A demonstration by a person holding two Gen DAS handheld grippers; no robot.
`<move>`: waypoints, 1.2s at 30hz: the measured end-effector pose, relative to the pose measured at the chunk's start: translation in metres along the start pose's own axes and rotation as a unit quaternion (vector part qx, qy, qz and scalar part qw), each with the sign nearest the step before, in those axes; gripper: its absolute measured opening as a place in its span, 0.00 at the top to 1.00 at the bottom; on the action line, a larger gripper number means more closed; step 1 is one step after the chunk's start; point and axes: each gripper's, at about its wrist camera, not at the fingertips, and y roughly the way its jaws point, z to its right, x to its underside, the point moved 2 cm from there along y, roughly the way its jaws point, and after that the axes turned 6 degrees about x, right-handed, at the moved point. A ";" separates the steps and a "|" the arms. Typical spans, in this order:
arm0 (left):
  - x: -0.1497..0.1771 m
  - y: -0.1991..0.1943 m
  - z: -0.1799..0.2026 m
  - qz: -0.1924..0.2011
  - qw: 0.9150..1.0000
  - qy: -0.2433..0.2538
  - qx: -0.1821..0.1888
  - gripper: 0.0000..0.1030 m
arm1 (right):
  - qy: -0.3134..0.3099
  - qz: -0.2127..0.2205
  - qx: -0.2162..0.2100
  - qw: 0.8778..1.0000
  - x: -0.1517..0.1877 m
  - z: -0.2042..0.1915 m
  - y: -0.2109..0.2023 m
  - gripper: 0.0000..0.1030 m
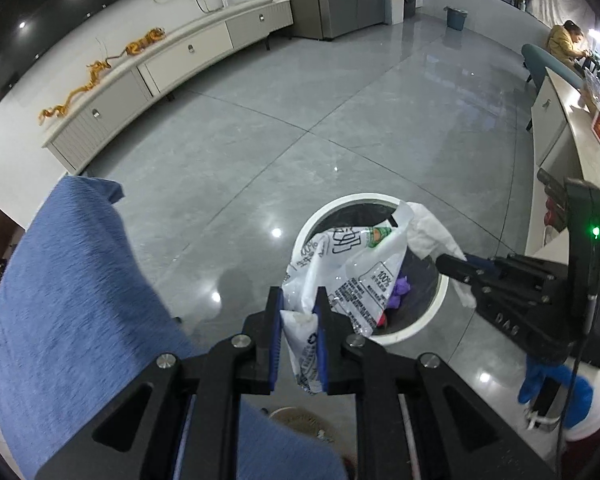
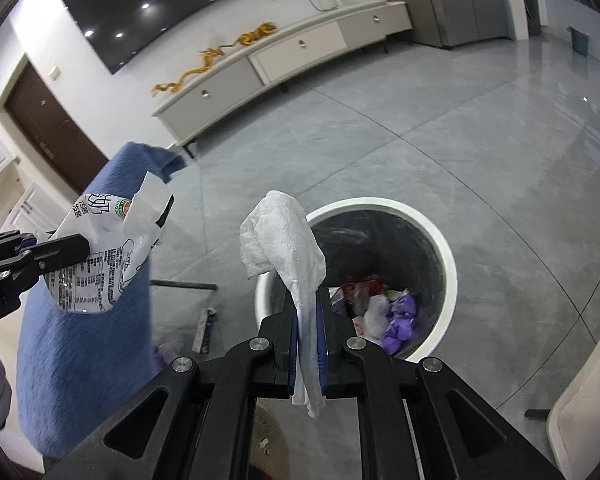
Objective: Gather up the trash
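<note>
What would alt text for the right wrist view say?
The right gripper pinches a crumpled white tissue above a round white trash bin already holding wrappers. At left, the left gripper holds a printed plastic package beside a blue chair.
</note>
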 end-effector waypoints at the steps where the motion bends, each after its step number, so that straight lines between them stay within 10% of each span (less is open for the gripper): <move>1: -0.004 0.007 0.000 -0.003 1.000 -0.004 0.002 0.85 | 0.006 -0.003 0.002 1.000 -0.003 0.004 0.006 0.90; 7: -0.025 0.046 0.003 -0.011 0.999 -0.034 0.022 0.84 | 0.028 -0.020 0.025 0.999 -0.016 0.019 0.039 0.89; 11: -0.033 0.066 -0.004 -0.013 0.997 -0.068 0.044 0.52 | 0.047 -0.026 0.042 0.998 -0.018 0.032 0.059 0.51; 17: -0.034 0.068 -0.012 -0.009 0.992 -0.095 0.077 0.45 | 0.053 -0.033 0.064 0.996 -0.011 0.037 0.065 0.51; 28: 0.004 -0.019 -0.052 0.076 0.992 -0.105 0.002 0.45 | 0.010 0.018 0.081 0.997 -0.024 -0.011 0.014 0.43; 36: 0.058 -0.108 -0.108 0.159 0.974 -0.128 -0.095 0.42 | -0.052 0.086 0.053 0.994 -0.026 -0.104 -0.049 0.28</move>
